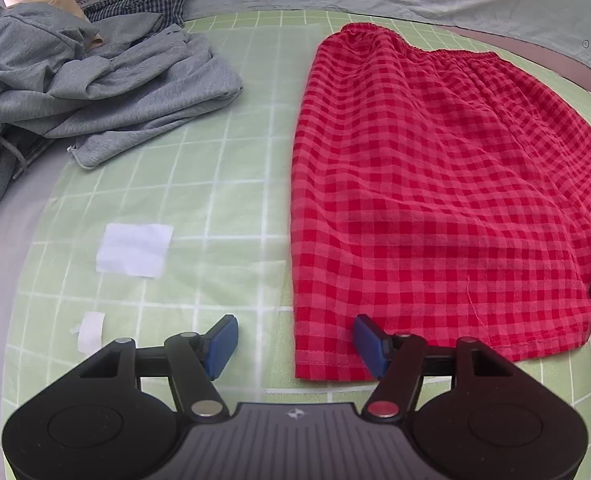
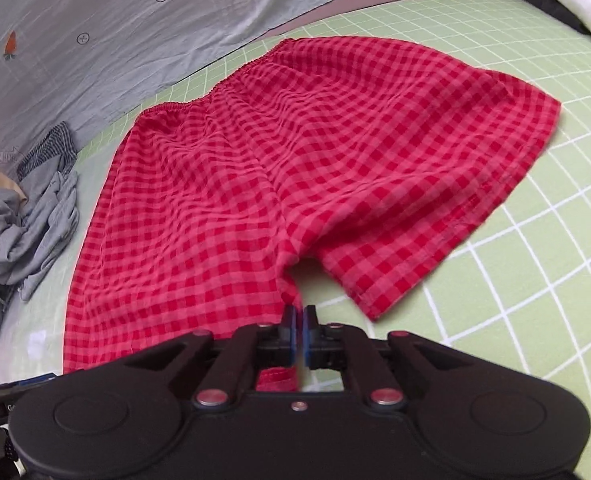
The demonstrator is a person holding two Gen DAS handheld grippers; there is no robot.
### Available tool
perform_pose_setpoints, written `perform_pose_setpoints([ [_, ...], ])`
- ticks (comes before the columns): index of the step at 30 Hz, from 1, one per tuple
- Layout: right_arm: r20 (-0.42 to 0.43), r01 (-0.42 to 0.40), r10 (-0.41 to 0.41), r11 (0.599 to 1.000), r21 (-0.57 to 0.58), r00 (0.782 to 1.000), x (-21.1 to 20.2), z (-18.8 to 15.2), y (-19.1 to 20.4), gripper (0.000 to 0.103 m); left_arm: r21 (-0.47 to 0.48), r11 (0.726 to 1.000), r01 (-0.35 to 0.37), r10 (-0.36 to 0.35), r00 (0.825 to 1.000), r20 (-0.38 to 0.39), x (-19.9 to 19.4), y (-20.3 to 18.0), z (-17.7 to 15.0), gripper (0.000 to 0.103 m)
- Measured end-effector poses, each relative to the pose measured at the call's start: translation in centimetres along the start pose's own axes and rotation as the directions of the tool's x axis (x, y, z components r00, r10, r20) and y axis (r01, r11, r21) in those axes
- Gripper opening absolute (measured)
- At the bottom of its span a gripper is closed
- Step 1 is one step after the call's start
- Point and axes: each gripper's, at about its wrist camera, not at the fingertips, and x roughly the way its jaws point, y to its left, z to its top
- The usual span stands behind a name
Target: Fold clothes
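Red checked shorts (image 1: 435, 184) lie flat on the green grid mat (image 1: 215, 184), waistband at the far side. My left gripper (image 1: 295, 344) is open, its blue pads straddling the near left corner of the left leg hem, and holds nothing. In the right wrist view the shorts (image 2: 275, 168) spread ahead, with both legs toward me. My right gripper (image 2: 298, 332) is shut on the shorts' cloth at the inner edge of the left leg, near the crotch. A bit of red hem shows beneath its fingers.
A heap of grey clothes (image 1: 87, 80) with a dark checked garment (image 1: 143, 0) lies at the far left, also in the right wrist view (image 2: 19, 224). Two white paper scraps (image 1: 135, 248) lie on the mat. A pale printed sheet (image 2: 135, 20) lies beyond the mat.
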Motion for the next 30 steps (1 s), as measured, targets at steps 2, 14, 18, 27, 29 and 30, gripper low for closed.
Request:
perform_pose_setpoints([
  [2, 0.004, 0.056, -0.056, 0.996, -0.063, 0.998, -0.5, 0.2, 0.7, 0.035, -0.011, 1.0, -0.005, 0.005, 1.0, -0.004, 0.0, 0.0, 0.0, 0.065],
  [14, 0.046, 0.122, -0.116, 0.978, -0.169, 0.992, -3.7, 1.6, -2.2, 0.066, -0.165, 0.986, -0.036, 0.033, 0.999, -0.019, -0.6, -1.4, -0.1, 0.048],
  [18, 0.033, 0.124, -0.12, 0.978, -0.17, 0.992, -4.0, 2.6, -4.6, 0.066, -0.179, 0.98, -0.083, 0.081, 0.997, -0.016, -0.7, -2.0, 0.0, 0.004],
  [27, 0.032, 0.147, -0.143, 0.973, -0.176, 0.989, -3.9, 5.7, -9.9, 0.066, -0.303, 0.909, -0.286, 0.305, 0.952, 0.019, -2.8, 1.3, 0.7, 0.002],
  [29, 0.026, 0.142, -0.139, 0.973, -0.183, 0.99, -3.9, 6.0, -10.8, 0.066, -0.354, 0.888, -0.293, 0.319, 0.947, 0.018, -3.2, 2.1, 0.9, 0.002],
  [30, 0.023, 0.139, -0.137, 0.973, -0.186, 0.99, -3.9, 6.1, -11.2, 0.066, -0.374, 0.882, -0.287, 0.318, 0.948, 0.023, -3.5, 2.2, 1.1, 0.002],
])
